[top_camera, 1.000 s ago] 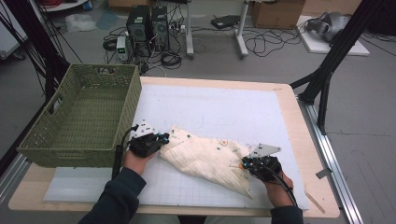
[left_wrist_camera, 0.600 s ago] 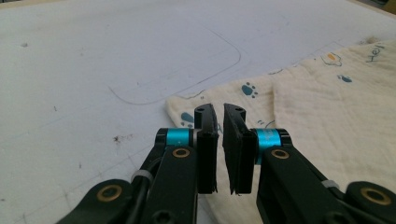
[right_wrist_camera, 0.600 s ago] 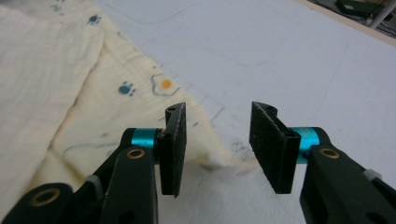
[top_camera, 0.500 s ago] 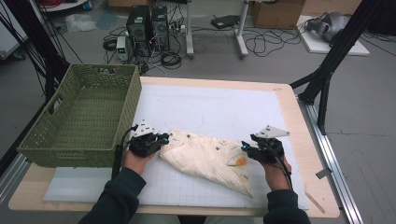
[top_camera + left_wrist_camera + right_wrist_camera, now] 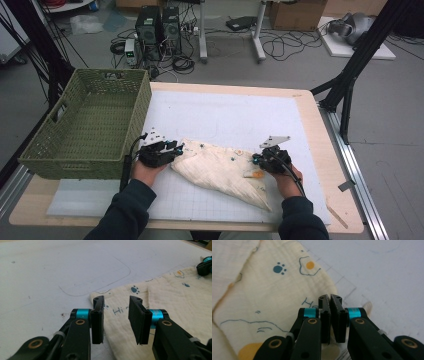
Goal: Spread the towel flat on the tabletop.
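Observation:
A cream cloth (image 5: 220, 170) with blue paw prints and orange patches lies folded and flat on the white mat (image 5: 225, 115). My left gripper (image 5: 177, 148) is at the cloth's left end. In the left gripper view the cloth (image 5: 175, 290) lies under my left gripper (image 5: 116, 307). Its jaws have just been opening; they stand apart and the pads do not press on the fabric. My right gripper (image 5: 256, 160) is at the cloth's right edge. Its jaws have just been closing. In the right gripper view it (image 5: 330, 298) is shut at the hem of the cloth (image 5: 262, 290).
A green woven basket (image 5: 85, 125) stands at the mat's left, close behind my left hand. Bare mat stretches beyond the cloth to the wooden table's far edge (image 5: 225, 89). Black frame legs and cables are on the floor behind.
My right hand left the cloth's near right part, moved up the table, then left to the right edge. The cloth lies flatter. The left hand stayed put.

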Motion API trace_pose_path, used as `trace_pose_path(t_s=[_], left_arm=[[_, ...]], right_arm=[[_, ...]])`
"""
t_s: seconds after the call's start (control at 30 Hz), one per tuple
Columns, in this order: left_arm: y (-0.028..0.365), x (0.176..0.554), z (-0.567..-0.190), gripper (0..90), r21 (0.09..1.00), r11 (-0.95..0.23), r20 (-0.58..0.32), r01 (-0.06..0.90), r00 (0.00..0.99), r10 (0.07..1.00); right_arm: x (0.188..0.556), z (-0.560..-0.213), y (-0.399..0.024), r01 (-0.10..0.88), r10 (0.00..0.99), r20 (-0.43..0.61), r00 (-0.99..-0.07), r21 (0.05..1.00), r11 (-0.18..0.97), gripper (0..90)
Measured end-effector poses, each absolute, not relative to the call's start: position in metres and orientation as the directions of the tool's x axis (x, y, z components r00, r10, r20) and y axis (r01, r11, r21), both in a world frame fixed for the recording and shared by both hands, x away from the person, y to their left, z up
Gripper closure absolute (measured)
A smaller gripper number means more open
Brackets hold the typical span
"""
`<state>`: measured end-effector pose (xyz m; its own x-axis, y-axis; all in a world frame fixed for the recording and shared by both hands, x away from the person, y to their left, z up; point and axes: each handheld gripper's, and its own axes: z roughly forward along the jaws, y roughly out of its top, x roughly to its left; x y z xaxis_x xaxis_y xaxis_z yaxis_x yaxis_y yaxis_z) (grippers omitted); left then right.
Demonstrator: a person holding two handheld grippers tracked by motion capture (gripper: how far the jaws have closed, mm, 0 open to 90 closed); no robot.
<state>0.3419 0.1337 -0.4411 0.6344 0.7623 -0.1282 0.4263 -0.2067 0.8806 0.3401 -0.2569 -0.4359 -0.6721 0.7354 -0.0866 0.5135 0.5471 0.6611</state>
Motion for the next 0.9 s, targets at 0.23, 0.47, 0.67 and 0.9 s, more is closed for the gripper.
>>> trace_pose_path(t_s=[0.23,0.47,0.67,0.9], left_arm=[[0.136,0.343,-0.441,62.7,0.88,-0.192,-0.138,0.434,0.622,0.77],[0.137,0.342,-0.44,58.6,0.881,-0.185,-0.141,0.436,0.614,0.777],[0.141,0.344,-0.439,49.3,0.878,-0.159,-0.151,0.451,0.577,0.802],[0.139,0.351,-0.432,47.6,0.893,-0.131,-0.154,0.43,0.567,0.809]], right_arm=[[0.372,-0.43,-0.256,0.502,0.808,-0.209,-0.551,0.691,0.521,87.2],[0.388,-0.425,-0.258,0.521,0.855,-0.23,-0.464,0.71,0.474,75.2],[0.366,-0.413,-0.266,0.46,0.883,-0.18,-0.433,0.799,0.388,39.0],[0.335,-0.404,-0.282,0.411,0.88,-0.12,-0.46,0.849,0.331,34.7]])
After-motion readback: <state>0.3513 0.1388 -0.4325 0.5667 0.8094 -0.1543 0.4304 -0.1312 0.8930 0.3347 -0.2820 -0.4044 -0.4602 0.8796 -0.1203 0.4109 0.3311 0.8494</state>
